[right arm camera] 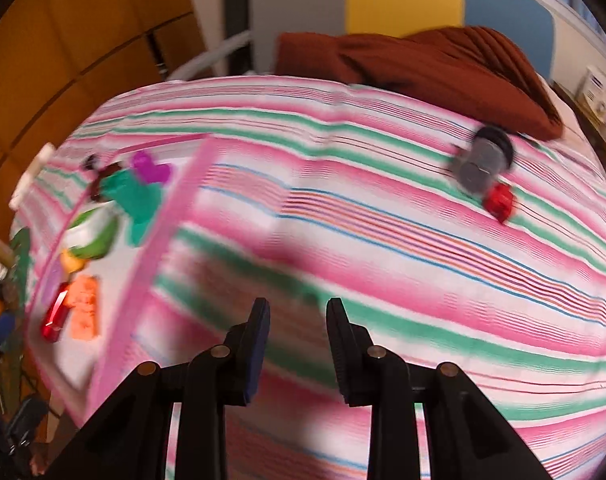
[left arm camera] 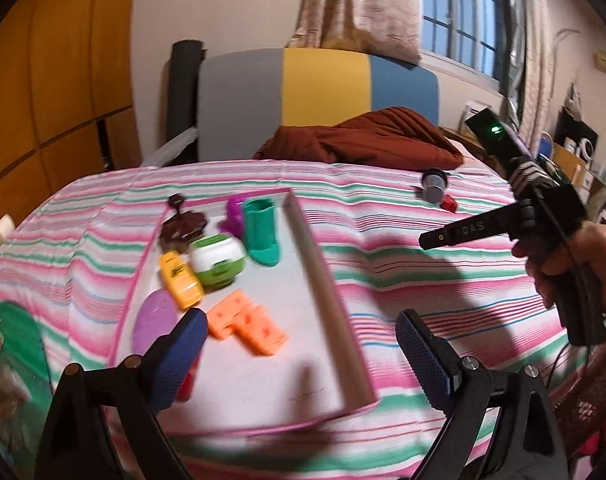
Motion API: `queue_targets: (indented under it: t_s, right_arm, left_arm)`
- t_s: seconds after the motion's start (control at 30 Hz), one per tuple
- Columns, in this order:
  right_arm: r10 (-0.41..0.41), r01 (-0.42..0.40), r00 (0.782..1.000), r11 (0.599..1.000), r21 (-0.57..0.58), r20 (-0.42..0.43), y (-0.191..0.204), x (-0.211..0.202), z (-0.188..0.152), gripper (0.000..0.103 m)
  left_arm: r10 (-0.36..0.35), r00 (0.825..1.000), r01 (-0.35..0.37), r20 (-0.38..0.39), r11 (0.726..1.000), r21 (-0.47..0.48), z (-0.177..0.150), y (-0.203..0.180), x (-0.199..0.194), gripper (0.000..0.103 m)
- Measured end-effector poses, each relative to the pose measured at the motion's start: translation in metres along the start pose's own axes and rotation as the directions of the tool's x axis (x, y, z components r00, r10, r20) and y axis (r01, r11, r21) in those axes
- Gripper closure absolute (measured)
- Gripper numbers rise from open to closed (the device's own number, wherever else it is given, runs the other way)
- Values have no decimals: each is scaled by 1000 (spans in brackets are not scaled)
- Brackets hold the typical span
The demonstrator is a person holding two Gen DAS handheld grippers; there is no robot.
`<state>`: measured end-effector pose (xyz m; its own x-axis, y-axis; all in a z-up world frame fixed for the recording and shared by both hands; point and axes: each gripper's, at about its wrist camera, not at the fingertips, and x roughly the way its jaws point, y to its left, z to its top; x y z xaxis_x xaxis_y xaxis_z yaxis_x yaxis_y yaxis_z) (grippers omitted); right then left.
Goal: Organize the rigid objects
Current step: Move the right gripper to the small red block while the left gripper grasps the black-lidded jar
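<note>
A pink-rimmed white tray (left arm camera: 323, 280) lies on the striped bed (left arm camera: 423, 280) and holds several toys: an orange block (left arm camera: 247, 324), a yellow car (left arm camera: 181, 280), a green-white ball (left arm camera: 219, 260), a teal boot (left arm camera: 261, 232), a purple piece (left arm camera: 235, 216), a brown piece (left arm camera: 183, 228), a lilac disc (left arm camera: 155, 320) and a red piece (right arm camera: 55, 314). My left gripper (left arm camera: 299, 344) is open and empty above the tray's near end. My right gripper (right arm camera: 299, 320) is open and empty over bare bedding, right of the tray (right arm camera: 143, 280). A grey-black cylinder (right arm camera: 483, 160) and a small red piece (right arm camera: 501, 202) lie far right on the bed.
A rust-brown blanket (left arm camera: 363, 140) is heaped at the bed's head before a grey, yellow and blue headboard (left arm camera: 323, 88). Orange wardrobe doors (left arm camera: 55, 80) stand left. A green item (left arm camera: 19, 340) sits at the bed's left edge. Shelves with clutter (left arm camera: 575, 152) are far right.
</note>
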<state>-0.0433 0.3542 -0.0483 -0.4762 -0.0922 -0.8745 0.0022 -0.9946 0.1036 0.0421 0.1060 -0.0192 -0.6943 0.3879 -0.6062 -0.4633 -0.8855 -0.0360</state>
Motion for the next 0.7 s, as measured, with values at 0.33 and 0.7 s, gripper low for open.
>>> queue_targets:
  t_s: [0.33, 0.7]
  right_arm:
    - [-166, 162, 986, 955, 248, -2, -126, 14, 28, 74]
    - [-146, 128, 989, 834, 537, -8, -216, 4, 18, 74]
  left_arm:
    - [-88, 996, 88, -4, 994, 61, 34, -50, 22, 6]
    - [-111, 993, 113, -35, 992, 47, 111, -127, 134, 0]
